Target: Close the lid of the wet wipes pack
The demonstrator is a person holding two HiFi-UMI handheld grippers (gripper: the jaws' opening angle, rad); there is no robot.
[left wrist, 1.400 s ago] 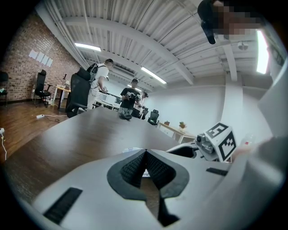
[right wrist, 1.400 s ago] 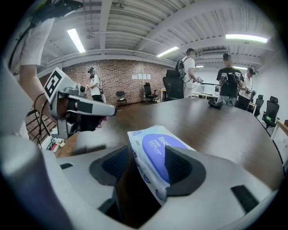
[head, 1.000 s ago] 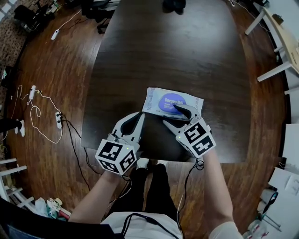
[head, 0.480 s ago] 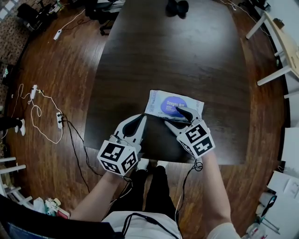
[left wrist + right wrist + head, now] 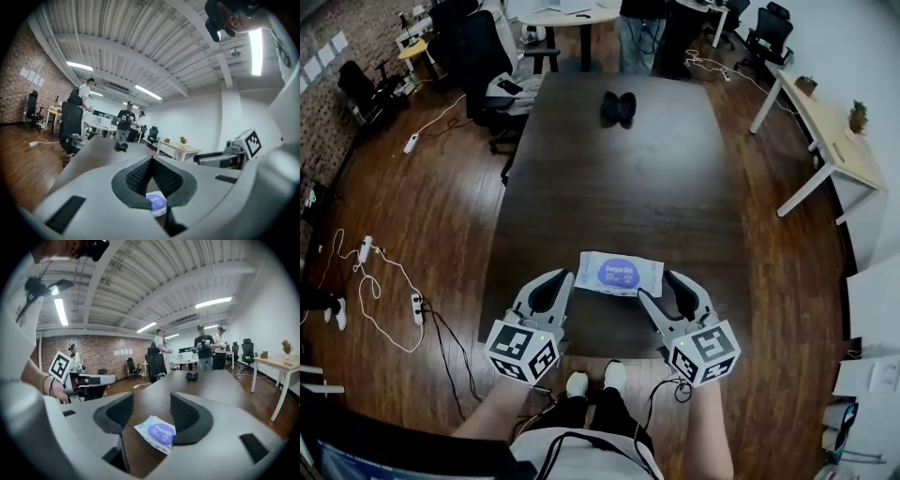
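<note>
While the right gripper [image 5: 656, 286] was laid on the purple lid a second ago, it is now drawn back toward the lower edge of the head view, clear of the wet wipes pack [image 5: 620, 273]. In the right gripper view its jaws are spread wide with nothing between them [image 5: 150, 408]; the pack [image 5: 157, 431] lies on the table just beyond and below the gap, slightly toward the right jaw.

The left gripper [image 5: 562, 277] is noted at lower left of the head view, much as before, its tips just left of the pack's near corner and not touching it. In the left gripper view its pads are pressed together at the tips, holding nothing [image 5: 151, 161]; a piece of the pack [image 5: 157, 202] is seen through the opening under them.

The pack is recorded flat on the dark table [image 5: 619, 187], lower centre of the head view, between the two grippers' tips. Its purple oval lid [image 5: 621, 274] lies flat against the top face and appears shut.

The head camera has been tilted up since the earlier frames: the whole table length is now in frame, with a small black object [image 5: 615, 108] at its far end, upper centre.
</note>
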